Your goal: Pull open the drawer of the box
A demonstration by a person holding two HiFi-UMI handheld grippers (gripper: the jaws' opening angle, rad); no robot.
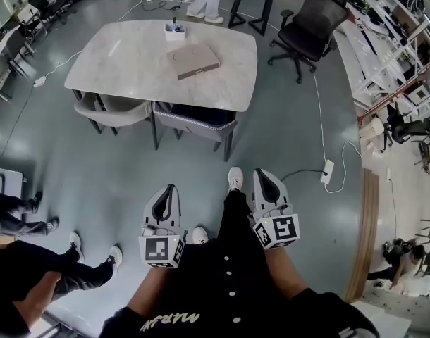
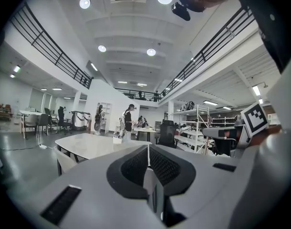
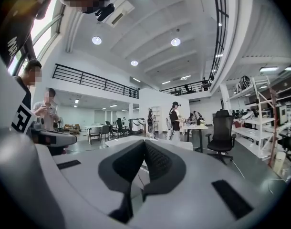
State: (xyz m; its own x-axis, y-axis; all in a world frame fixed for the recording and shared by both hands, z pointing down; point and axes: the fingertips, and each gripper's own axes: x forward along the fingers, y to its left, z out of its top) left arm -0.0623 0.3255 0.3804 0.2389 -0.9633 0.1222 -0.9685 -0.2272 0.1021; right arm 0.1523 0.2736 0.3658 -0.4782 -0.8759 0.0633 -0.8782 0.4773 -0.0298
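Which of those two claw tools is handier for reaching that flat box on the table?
Left, narrowly. Both the left gripper and right gripper are shut and far from the table; the box lies more in line with the left.

Open workshop hall around a pale counter

The rounded counter (image 1: 123,65) bears a small white tub (image 1: 175,32) near its far edge. A light grey chair (image 1: 120,110) and a dark-seated chair (image 1: 201,127) sit tucked under its near edge. A black office chair (image 1: 310,23) stands at the right, well apart. A white power strip (image 1: 328,171) lies on the grey floor (image 1: 95,174).
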